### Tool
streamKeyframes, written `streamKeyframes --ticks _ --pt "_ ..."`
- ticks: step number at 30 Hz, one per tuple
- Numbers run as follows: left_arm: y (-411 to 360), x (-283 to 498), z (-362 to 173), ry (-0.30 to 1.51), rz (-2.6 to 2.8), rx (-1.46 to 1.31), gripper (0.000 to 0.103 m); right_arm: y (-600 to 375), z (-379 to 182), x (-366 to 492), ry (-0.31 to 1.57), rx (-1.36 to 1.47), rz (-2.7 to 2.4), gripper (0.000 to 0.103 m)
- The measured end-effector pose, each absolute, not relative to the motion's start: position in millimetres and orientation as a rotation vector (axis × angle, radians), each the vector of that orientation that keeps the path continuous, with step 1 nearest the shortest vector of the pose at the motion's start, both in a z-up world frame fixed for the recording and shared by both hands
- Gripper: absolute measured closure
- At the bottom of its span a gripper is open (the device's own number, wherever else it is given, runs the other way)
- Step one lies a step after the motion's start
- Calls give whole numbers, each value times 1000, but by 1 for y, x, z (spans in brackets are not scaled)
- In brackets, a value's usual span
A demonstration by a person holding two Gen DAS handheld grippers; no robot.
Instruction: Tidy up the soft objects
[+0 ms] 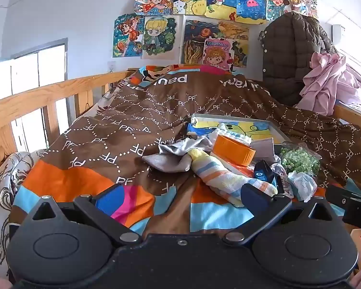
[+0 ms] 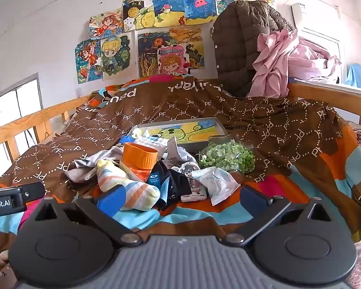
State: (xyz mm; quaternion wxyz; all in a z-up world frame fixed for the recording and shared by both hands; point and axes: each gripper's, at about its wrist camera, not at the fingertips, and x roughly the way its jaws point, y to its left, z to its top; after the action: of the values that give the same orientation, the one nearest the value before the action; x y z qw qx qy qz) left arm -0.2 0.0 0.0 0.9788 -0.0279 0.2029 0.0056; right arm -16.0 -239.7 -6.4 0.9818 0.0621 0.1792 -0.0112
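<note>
A pile of small things lies on the brown patterned quilt (image 1: 132, 125). Nearest in it is a striped sock (image 1: 223, 175) (image 2: 127, 183), with a grey cloth (image 1: 175, 154) (image 2: 93, 163) behind it. My left gripper (image 1: 183, 197) hovers open just short of the pile, its right pad in front of the sock's toe. My right gripper (image 2: 183, 198) is open too, with its left pad in front of the same sock. Neither holds anything. Each gripper shows at the edge of the other's view.
In the pile are an orange container (image 2: 142, 155), a bag of green pieces (image 2: 228, 157), a white packet (image 2: 216, 180), a dark blue box (image 2: 158, 175) and a tray with a drawing (image 2: 180, 130). A wooden bed rail (image 1: 36, 96) runs left; a brown jacket (image 2: 240, 48) and pink cloth (image 2: 276, 57) hang at the back right.
</note>
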Motion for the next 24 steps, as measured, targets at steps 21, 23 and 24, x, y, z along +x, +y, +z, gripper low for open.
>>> streamKeyframes --ticks 21,23,24 --pt "-1 0 0 411 15 -44 1 -239 -7 -15 362 128 -22 0" --pt "0 0 0 411 15 -45 1 -239 -7 -15 362 128 -22 0" --pt "0 0 0 411 14 -45 1 -239 -7 -15 362 128 -22 0"
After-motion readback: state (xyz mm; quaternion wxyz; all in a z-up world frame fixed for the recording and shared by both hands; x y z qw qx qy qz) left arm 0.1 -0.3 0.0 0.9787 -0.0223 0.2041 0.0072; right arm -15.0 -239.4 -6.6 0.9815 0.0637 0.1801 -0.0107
